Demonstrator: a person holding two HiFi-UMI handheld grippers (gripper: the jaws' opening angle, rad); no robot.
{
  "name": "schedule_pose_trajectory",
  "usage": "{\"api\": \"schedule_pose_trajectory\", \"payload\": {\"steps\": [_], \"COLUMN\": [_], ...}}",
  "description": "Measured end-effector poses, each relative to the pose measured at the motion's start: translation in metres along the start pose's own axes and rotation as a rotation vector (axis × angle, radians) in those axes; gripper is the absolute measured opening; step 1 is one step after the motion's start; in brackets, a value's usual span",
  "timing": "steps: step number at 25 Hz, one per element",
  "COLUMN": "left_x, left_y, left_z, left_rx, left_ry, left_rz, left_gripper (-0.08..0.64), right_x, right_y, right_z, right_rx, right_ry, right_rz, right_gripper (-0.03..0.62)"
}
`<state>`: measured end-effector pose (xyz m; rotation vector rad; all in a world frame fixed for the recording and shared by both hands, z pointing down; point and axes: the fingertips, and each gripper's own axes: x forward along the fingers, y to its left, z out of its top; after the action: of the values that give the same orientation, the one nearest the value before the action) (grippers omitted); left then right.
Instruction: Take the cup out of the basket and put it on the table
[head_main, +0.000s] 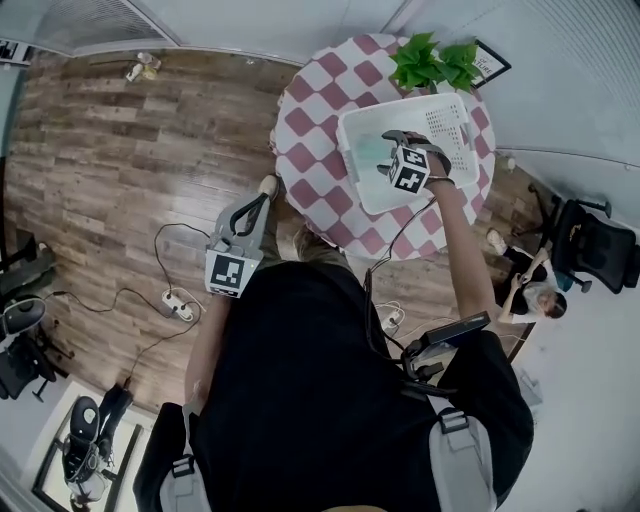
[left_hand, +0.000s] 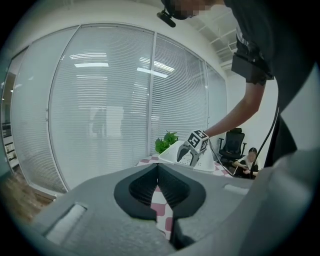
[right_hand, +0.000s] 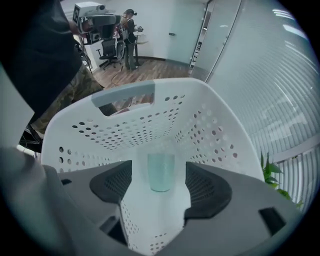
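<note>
While hanging inside the white basket (head_main: 352, 165) on the checked table (head_main: 320, 130), held right gripper (head_main: 392, 150) jaws wide apart, either side of the pale green cup (right_hand: 161, 171) standing upright on the basket floor, pads not touching it; carried left gripper (left_hand: 158, 170) low beside the table, jaws closed together on nothing

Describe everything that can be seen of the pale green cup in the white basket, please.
The pale green translucent cup looks like a plain plastic or glass tumbler with straight sides and no handle. It rests on the floor of the white perforated plastic basket, apart from its walls. Whether it stands or lies on its side I cannot tell. In the right gripper view it shows between the open jaws of the right tool, whose pads do not touch it.
</note>
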<state>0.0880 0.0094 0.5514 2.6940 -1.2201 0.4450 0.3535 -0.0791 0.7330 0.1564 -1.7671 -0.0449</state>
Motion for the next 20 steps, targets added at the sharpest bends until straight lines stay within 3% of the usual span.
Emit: {"api": "schedule_pose_trajectory", "payload": {"steps": [11, 20], "left_x": [-0.001, -0.007], "left_y": [0.005, 0.014], "left_z": [-0.009, -0.02], "left_rx": [-0.025, -0.047], "left_ry": [0.037, 0.076], "left_rz": [0.042, 0.06], "left_gripper": [0.005, 0.005], "right_x": [0.057, 0.08], "right_y": [-0.004, -0.008], "right_z": [-0.017, -0.021], "right_rx": [0.027, 0.057], "right_ry": [0.046, 0.068], "right_rz": [0.094, 0.134], "right_gripper": [0.38, 0.383]}}
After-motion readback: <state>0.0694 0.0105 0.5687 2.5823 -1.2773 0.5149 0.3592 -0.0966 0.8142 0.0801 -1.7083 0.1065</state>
